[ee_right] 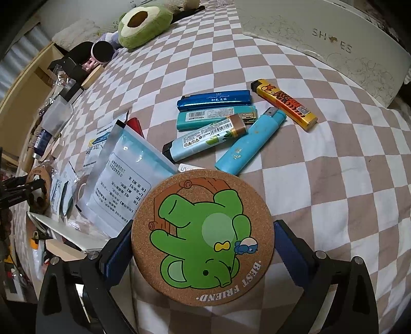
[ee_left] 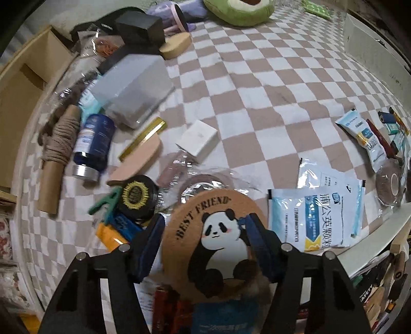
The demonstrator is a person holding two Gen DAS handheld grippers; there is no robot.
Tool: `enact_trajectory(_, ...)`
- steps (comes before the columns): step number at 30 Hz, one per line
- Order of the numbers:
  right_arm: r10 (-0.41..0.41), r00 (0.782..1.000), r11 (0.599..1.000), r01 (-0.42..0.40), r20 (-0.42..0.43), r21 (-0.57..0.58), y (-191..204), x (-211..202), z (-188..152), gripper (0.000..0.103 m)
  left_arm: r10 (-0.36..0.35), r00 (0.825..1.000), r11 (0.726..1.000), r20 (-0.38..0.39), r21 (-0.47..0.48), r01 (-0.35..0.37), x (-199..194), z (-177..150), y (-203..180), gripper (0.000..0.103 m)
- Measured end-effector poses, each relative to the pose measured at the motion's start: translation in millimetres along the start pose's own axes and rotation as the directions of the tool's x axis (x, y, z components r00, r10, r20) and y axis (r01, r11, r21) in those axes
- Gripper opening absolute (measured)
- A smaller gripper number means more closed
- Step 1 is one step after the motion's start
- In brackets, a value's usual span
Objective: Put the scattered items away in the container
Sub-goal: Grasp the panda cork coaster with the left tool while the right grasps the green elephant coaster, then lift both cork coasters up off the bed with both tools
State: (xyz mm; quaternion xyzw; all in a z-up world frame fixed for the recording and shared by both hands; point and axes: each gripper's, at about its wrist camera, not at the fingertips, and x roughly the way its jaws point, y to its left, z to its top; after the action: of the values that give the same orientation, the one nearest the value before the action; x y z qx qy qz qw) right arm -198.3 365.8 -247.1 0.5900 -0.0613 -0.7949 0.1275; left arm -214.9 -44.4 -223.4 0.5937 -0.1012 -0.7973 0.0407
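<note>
My left gripper (ee_left: 203,231) is shut on a round cork coaster with a panda (ee_left: 213,236), held above the checkered bed cover. My right gripper (ee_right: 203,244) is shut on a cork coaster with a green elephant (ee_right: 203,239), its pads pressing both edges. The left gripper and panda coaster also show in the right wrist view (ee_right: 36,187) at far left. Several lighters (ee_right: 218,120) lie ahead of the right gripper. Medicine sachets (ee_left: 316,218) lie right of the left gripper. A white shoe box (ee_right: 334,46) stands at the far right.
A dark blue bottle (ee_left: 93,144), twine roll (ee_left: 60,154), white small box (ee_left: 199,137), frosted box (ee_left: 136,90), black round tin (ee_left: 137,196) and green clip (ee_left: 105,201) lie left. An avocado plush (ee_right: 143,24) sits at the back. The bed edge runs along the left.
</note>
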Motion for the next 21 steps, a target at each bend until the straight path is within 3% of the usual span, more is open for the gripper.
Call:
enact_trajectory(7, 0.008, 1.000, 1.000, -0.008, -0.003, 0.021, -2.2, 1.1, 1.8, 0.100, -0.089, 0.996, 0.996, 0.024, -0.002, 0.089, -22.3, 5.2, 6.2, 0.069)
enact_trajectory(14, 0.006, 1.000, 1.000, -0.006, -0.003, 0.021, -1.3, 1.2, 1.6, 0.100, -0.029, 1.000, 0.999, 0.007, 0.043, 0.029, -19.8, -4.2, -12.6, 0.070)
enact_trajectory(17, 0.004, 1.000, 1.000, -0.004, -0.004, 0.023, -1.0, 1.1, 1.2, 0.100, 0.026, 0.999, 0.992, 0.031, 0.121, -0.030, -25.4, -6.1, -35.2, 0.094)
enact_trajectory(21, 0.004, 1.000, 1.000, -0.004, -0.004, 0.020, -1.0, 0.7, 0.7, 0.100, 0.075, 0.997, 0.982, 0.028, 0.171, -0.079, -19.5, -0.1, -51.1, 0.098)
